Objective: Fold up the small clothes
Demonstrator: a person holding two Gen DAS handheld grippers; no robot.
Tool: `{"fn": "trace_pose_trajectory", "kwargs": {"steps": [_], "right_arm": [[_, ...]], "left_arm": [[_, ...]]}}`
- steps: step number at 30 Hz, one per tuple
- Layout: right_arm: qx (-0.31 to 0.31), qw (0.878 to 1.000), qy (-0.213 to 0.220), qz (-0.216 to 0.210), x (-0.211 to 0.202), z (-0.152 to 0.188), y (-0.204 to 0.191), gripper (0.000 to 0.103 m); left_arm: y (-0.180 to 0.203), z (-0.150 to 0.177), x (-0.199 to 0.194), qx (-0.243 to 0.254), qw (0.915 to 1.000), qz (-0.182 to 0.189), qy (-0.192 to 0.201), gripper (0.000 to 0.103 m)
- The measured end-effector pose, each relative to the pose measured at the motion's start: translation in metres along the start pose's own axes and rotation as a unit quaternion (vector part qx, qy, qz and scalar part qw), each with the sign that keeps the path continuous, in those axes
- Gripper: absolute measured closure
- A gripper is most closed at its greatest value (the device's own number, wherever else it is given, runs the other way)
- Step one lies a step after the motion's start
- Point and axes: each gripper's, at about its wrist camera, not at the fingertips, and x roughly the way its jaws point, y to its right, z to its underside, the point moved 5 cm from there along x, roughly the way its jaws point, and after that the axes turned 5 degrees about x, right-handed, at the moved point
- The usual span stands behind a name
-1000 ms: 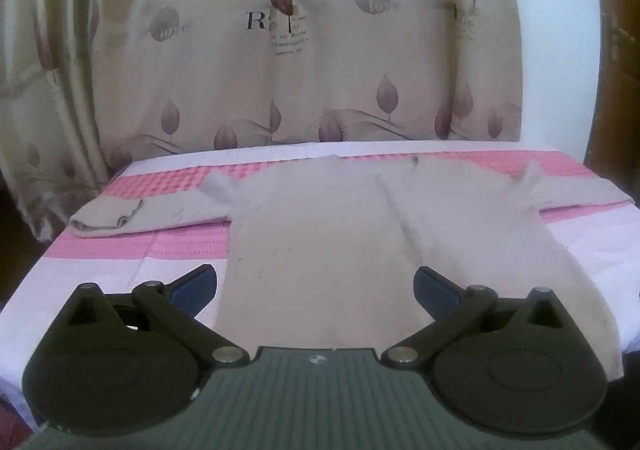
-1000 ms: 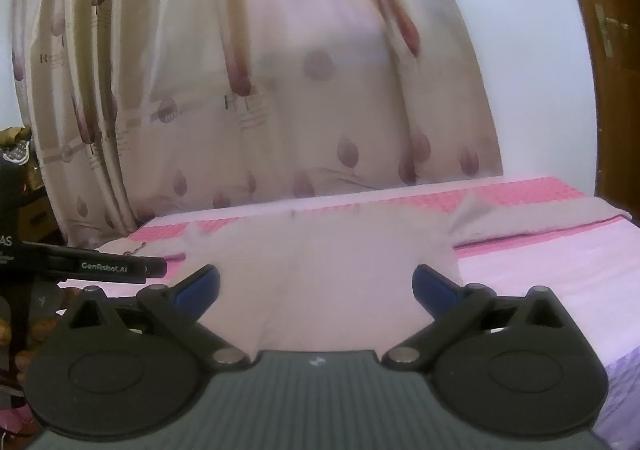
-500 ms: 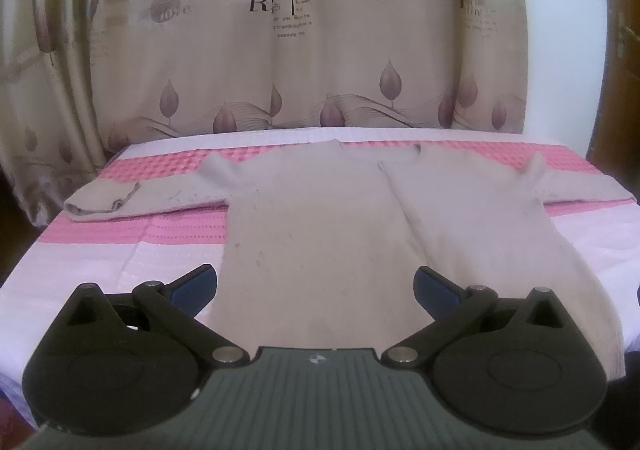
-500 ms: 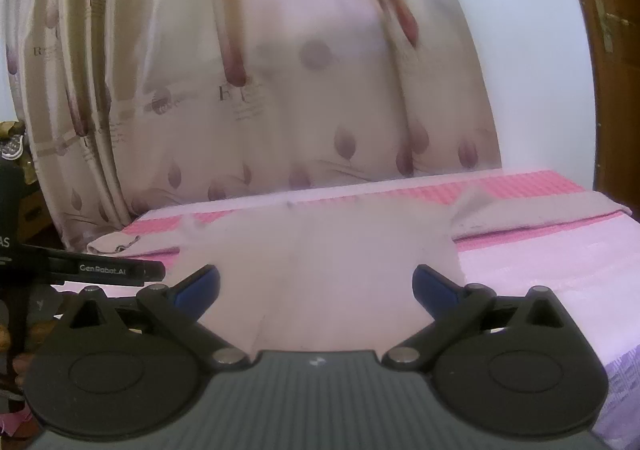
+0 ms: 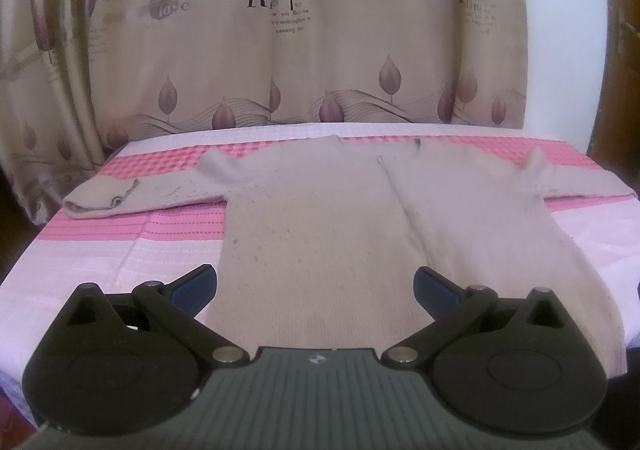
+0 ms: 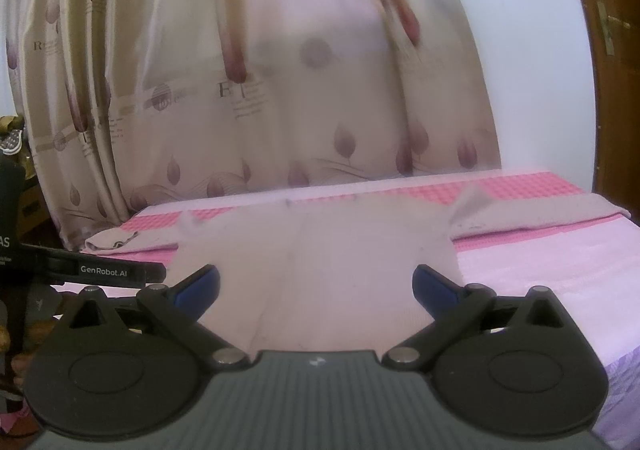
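Curtains (image 5: 320, 61) hang behind a bed (image 5: 100, 262) spread with a pink and white cover, and on it we see the sweater (image 5: 320, 234) laid flat, hem toward us, both sleeves stretched out to the sides. Its left sleeve (image 5: 132, 195) ends in a rolled cuff near the bed's edge; the right sleeve (image 6: 536, 211) runs out to the far corner.

Our left gripper (image 5: 316, 288) hovers above the hem with its jaws spread wide, gripping nothing. Our right gripper (image 6: 316, 286) is likewise released and empty, over the hem area.

We judge no fold is begun yet. The knit looks soft and loose, so a pinch that catches only the top layer could lift the front away from the back and spoil the fold. Pulling one sleeve across alone might drag the body askew on the smooth cover. The right sleeve lies near the bed's edge and could slip off if nudged.
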Motion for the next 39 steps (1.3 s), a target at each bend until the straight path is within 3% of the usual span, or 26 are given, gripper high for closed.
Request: {"fn": "trace_pose_trajectory", "kwargs": {"steps": [39], "right_arm": [[0.003,0.999,-0.038,0.005,0.023,0.003,0.000,0.000]], "left_arm": [[-0.004,0.009,0.027,0.005,0.9997,0.001,-0.023,0.000]]}}
